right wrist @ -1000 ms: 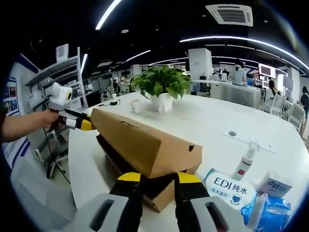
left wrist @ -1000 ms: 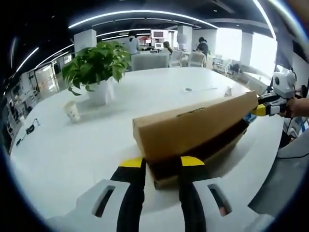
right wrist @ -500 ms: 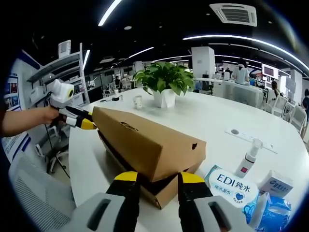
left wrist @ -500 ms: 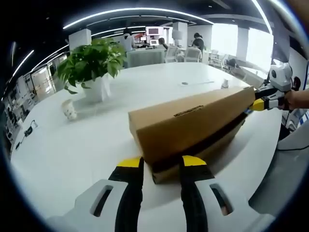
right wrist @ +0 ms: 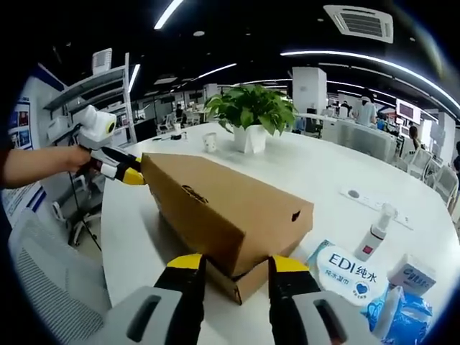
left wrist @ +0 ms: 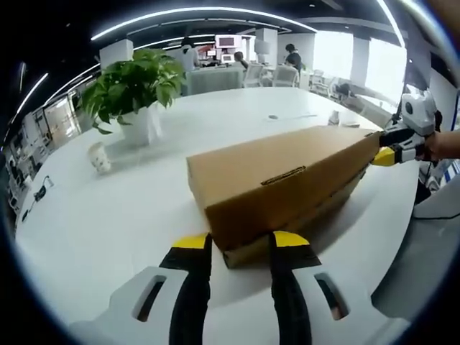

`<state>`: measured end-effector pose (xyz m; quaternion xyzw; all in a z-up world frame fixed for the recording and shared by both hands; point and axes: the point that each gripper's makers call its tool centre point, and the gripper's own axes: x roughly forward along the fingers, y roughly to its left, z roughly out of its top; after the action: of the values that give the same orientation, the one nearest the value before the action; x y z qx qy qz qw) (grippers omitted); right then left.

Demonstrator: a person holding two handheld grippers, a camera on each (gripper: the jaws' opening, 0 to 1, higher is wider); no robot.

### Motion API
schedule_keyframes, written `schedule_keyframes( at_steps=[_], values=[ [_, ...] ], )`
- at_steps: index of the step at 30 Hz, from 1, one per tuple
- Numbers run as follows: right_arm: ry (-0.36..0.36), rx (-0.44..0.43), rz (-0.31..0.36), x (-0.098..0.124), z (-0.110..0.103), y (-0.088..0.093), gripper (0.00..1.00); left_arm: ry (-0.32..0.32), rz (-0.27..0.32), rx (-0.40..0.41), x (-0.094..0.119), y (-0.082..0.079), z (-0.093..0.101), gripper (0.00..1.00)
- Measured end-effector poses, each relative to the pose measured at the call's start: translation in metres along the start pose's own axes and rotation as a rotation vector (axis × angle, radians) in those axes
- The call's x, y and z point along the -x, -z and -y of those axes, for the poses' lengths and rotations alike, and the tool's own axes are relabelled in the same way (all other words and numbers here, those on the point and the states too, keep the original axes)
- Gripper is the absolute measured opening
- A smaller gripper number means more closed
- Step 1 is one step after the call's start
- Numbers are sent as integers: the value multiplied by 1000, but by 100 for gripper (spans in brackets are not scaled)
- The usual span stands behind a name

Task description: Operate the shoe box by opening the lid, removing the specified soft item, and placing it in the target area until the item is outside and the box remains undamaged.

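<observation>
A brown cardboard shoe box (left wrist: 280, 176) lies lengthwise on the white table (left wrist: 100, 230), its lid down over the base with a strip of base showing under the lid edge. My left gripper (left wrist: 241, 241) is open at the near end, its yellow tips against the lid's lower edge. At the far end, the right gripper (left wrist: 384, 157), held by a hand, touches the box with its yellow tip. In the right gripper view the box (right wrist: 223, 208) runs away from my open right gripper (right wrist: 232, 263), and the left gripper (right wrist: 128, 175) meets its far corner. Nothing of the contents shows.
A potted plant (left wrist: 129, 86) and a paper cup (left wrist: 97, 157) stand further back on the table. To the right of the box lie a blue wipes pack (right wrist: 352, 269), a spray bottle (right wrist: 375, 233) and a small carton (right wrist: 413, 277). People sit at desks behind.
The lid has come down: the dark gap between lid and base seen one second ago has closed. Both grippers stayed at the box ends.
</observation>
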<state>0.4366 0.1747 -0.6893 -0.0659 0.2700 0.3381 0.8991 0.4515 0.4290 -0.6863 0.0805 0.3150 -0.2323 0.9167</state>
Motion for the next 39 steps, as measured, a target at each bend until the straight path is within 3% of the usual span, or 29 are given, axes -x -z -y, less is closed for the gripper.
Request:
schedule_keyframes(
  at_steps=[20, 39],
  values=[
    [15, 46, -46, -8, -3, 15, 34, 9, -53, -36, -12, 17, 4, 35],
    [25, 14, -69, -15, -4, 27, 35, 8, -87, -18, -21, 31, 7, 36]
  ],
)
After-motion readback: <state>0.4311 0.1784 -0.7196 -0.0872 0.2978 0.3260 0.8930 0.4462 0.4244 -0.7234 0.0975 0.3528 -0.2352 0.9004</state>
